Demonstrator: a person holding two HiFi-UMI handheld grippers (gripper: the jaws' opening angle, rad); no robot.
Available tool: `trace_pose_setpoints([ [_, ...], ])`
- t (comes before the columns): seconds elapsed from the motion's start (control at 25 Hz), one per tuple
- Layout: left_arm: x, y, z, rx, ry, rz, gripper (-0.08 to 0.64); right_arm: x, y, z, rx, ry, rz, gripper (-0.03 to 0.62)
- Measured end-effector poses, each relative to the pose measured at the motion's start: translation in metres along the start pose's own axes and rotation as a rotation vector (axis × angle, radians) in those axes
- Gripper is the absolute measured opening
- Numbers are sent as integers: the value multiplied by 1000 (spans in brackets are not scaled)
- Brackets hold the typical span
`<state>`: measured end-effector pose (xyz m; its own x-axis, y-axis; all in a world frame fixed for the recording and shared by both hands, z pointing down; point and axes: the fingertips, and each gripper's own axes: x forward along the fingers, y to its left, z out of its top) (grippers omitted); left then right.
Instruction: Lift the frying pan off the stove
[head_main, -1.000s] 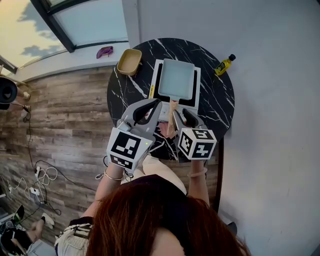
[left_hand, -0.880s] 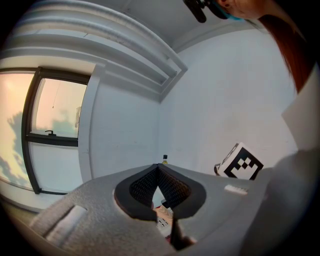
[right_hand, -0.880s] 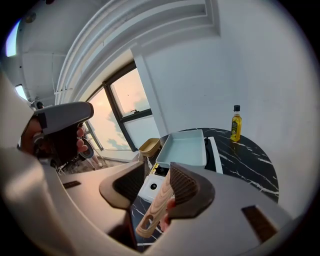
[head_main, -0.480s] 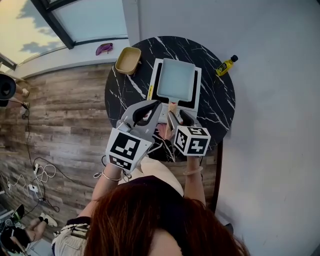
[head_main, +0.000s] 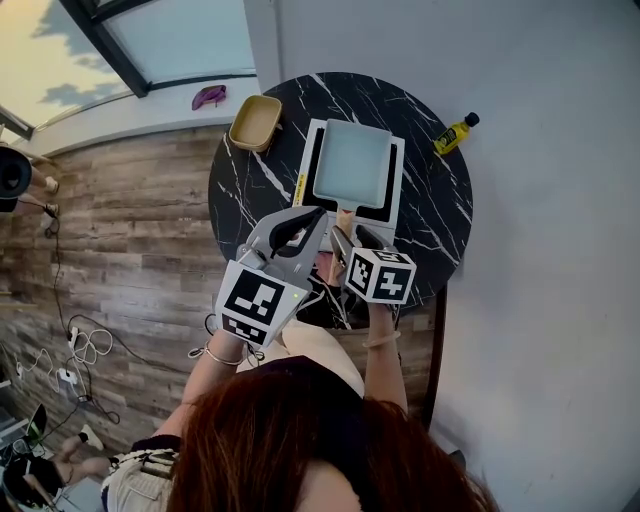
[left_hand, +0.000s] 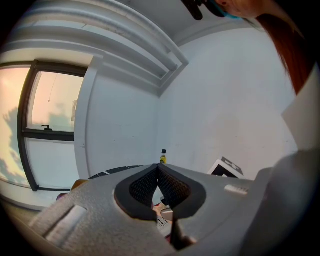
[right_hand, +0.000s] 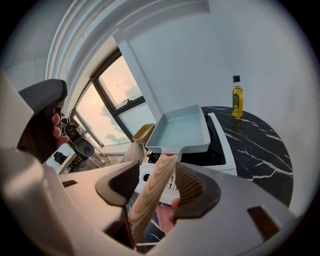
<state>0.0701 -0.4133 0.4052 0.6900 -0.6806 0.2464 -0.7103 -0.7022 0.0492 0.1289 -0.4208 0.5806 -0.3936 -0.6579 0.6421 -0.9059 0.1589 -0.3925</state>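
A pale blue rectangular frying pan (head_main: 352, 163) sits on a white stove (head_main: 396, 180) on the round black marble table (head_main: 440, 215). Its wooden handle (head_main: 345, 213) points toward me. My right gripper (head_main: 352, 238) straddles that handle; in the right gripper view the handle (right_hand: 155, 192) lies between the pads with a gap on the left side. Those jaws have just been opening and stand open around the handle, the pan (right_hand: 180, 131) lying beyond them. My left gripper (head_main: 312, 213) hovers just left of the handle, its tips (left_hand: 158, 167) closed together on nothing.
A yellow bottle (head_main: 452, 133) stands at the table's right rim, close to the white wall. A tan bowl (head_main: 256, 121) rests at the table's back left. A purple object (head_main: 209, 97) lies on the window sill. Wooden floor lies to the left of the table.
My right gripper has sunk down over the wooden handle and its jaws have spread wider. The left gripper has drifted only slightly. The pan has not moved.
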Motion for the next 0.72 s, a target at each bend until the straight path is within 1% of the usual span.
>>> trace_pose_setpoints([
  [0.4, 7, 1, -8, -9, 26, -6, 11, 18, -7, -16, 84, 54, 36, 253],
  [0.56, 9, 2, -10, -8, 35, -5, 12, 22, -6, -20, 135, 79, 81, 256],
  [0.72, 9, 3, -12, -9, 41, -1, 12, 27, -2, -25, 233, 102, 162, 255],
])
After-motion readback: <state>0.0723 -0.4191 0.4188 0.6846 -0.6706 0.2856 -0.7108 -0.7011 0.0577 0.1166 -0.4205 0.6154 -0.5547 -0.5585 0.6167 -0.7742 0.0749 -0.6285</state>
